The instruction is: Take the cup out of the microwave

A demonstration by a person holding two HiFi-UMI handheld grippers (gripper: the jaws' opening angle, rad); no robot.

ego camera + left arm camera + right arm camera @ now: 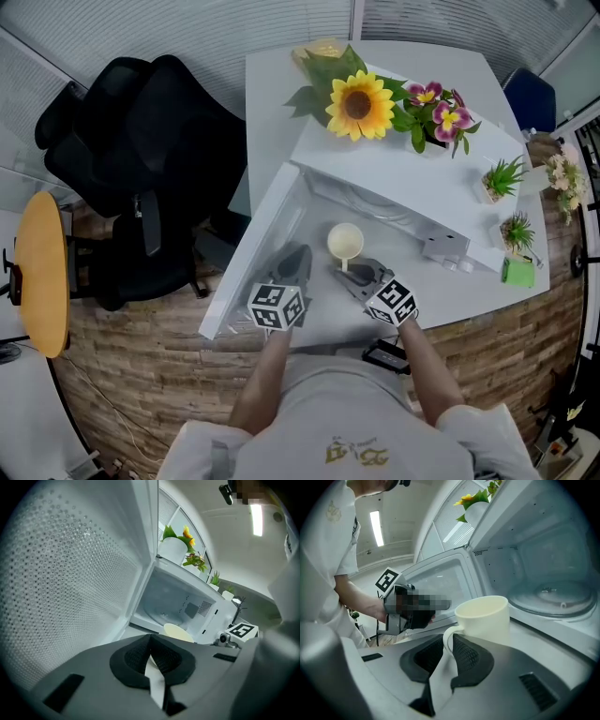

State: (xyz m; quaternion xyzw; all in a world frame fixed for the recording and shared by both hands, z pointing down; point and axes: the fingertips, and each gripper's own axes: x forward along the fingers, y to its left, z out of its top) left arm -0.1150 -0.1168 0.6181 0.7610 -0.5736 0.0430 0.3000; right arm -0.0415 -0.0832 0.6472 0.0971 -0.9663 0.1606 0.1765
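Desk: Clearance around the cup [345, 242]?

Operator: Open room on most sides. I have it standing on the white table [323, 323] just outside the microwave [394, 173], in front of the cavity's lip. The door [246, 267] is swung wide to my left and walls off that side. The glass turntable [553, 597] lies behind the cup, inside. The table's near edge runs just under my wrists.

Desk: And your hands?

Operator: Both forearms reach in side by side from the bottom of the head view, with the grippers dipped slightly toward the table. My left gripper [151, 641] sits near the door's inner face, aimed at the cavity. Its jaws are pressed together with nothing in them. My right gripper [449, 644] points at the cup, its jaws a little apart with the handle [447, 637] between the pads. As far as I can see, the pads aren't squeezing it.

Desk: Orientation of the cup?

Operator: Upright, long axis vertical, mouth up. The handle points back at me, straight into the right gripper, and the body faces the microwave.
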